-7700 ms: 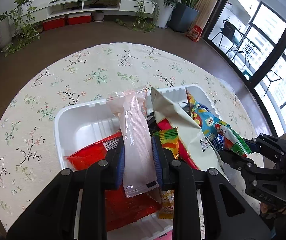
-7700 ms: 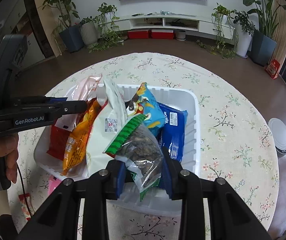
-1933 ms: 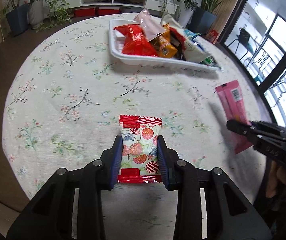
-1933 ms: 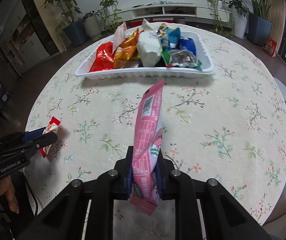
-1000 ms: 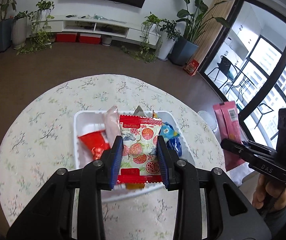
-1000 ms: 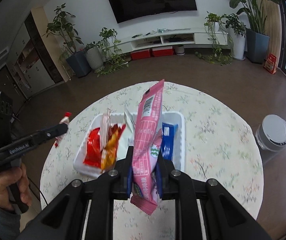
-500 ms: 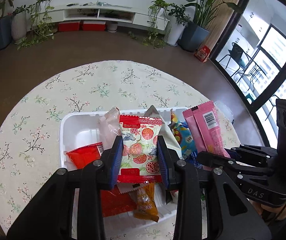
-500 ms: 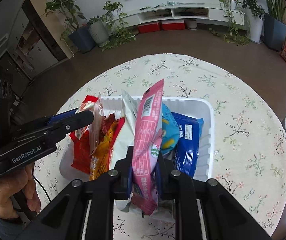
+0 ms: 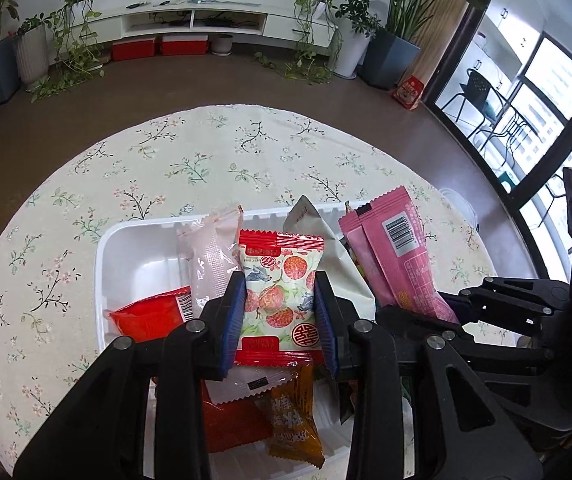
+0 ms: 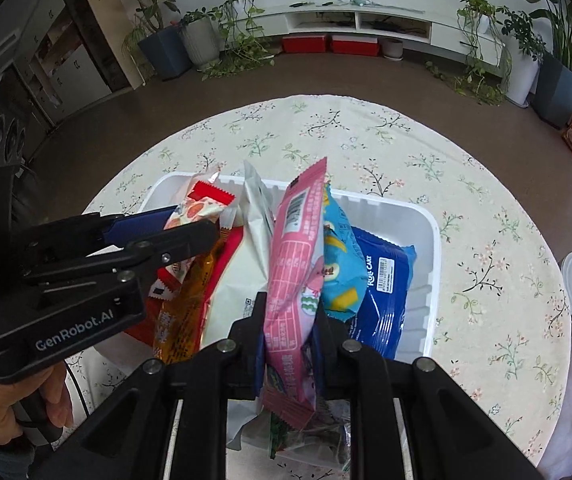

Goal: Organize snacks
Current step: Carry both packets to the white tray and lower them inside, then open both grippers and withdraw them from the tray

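The left tool (image 9: 280, 312) gripped a small red-and-white lychee-print snack packet (image 9: 280, 292) between its blue pads, holding it above a white plastic tray (image 9: 126, 248) on the round, floral-clothed surface (image 9: 190, 160). The right tool (image 10: 288, 340) clamped a long pink snack packet (image 10: 296, 264) edge-on over the same tray, the packet's lower end drooping below the pads. Packets already stood crowded in the tray: a red bag (image 9: 146, 316), a pale pink translucent wrapper (image 9: 210, 252), an orange sachet (image 9: 292, 416), a white pouch (image 10: 246, 264), a light blue bag (image 10: 338, 264) and a dark blue roll cake pack (image 10: 382, 288). The tools' black frames hid the tray's near edge in both views, and a green-trimmed clear bag (image 10: 306, 436) showed only partly beneath the right tool. Whether either held packet touched those below could not be made out. A person's hand (image 10: 2, 404), cut off at the frame corner, grasped the left tool's handle.
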A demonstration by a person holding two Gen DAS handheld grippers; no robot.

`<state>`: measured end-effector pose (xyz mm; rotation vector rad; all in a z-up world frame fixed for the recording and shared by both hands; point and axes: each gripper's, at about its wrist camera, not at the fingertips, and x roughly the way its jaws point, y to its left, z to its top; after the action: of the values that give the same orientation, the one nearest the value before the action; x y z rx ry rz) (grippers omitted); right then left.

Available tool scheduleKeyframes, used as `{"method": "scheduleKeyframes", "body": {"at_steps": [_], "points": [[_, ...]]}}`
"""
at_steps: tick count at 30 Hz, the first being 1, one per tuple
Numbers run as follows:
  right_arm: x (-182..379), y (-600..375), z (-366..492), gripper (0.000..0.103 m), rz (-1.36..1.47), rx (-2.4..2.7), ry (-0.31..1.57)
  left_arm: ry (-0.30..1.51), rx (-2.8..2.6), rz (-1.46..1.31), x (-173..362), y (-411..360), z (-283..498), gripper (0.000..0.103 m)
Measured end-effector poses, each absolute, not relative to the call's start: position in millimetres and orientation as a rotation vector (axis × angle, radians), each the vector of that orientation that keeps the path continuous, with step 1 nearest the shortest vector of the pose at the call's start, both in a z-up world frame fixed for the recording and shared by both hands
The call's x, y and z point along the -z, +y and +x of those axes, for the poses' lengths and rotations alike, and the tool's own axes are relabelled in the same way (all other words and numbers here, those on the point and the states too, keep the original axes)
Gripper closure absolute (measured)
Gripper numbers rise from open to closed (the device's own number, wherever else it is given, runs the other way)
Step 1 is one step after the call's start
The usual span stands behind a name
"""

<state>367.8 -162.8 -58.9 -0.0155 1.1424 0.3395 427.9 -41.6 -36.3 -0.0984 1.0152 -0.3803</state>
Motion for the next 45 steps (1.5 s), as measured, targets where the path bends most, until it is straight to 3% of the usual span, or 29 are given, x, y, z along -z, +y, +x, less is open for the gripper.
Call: {"method": "scheduleKeyframes", "body": {"at_steps": [22, 26, 28, 34, 45], "points": [[52.4, -151.4, 358.5, 0.077, -0.141, -0.300, 1.114, 1.025, 0.358, -0.081, 33.5, -36.1, 423.2, 0.068], [49.6, -154.4, 358.8, 0.071, -0.129, -0.293, 1.107, 1.017, 0.351, -0.086, 32.8, -34.1, 420.6, 0.068], [47.4, -157.3, 358.6, 0.071, -0.122, -0.289, 1.101, 1.008, 0.350, -0.088, 32.2, -33.0, 419.0, 0.062], [47.7, -159.1, 358.2, 0.070, -0.124, -0.288, 1.103, 0.999, 0.354, -0.088, 34.4, -31.3, 414.5, 0.062], [41.3, -168.9, 355.2, 0.051, -0.107, -0.263, 1.078, 0.978, 0.338, -0.094, 32.4, -25.7, 407.0, 0.047]]}}
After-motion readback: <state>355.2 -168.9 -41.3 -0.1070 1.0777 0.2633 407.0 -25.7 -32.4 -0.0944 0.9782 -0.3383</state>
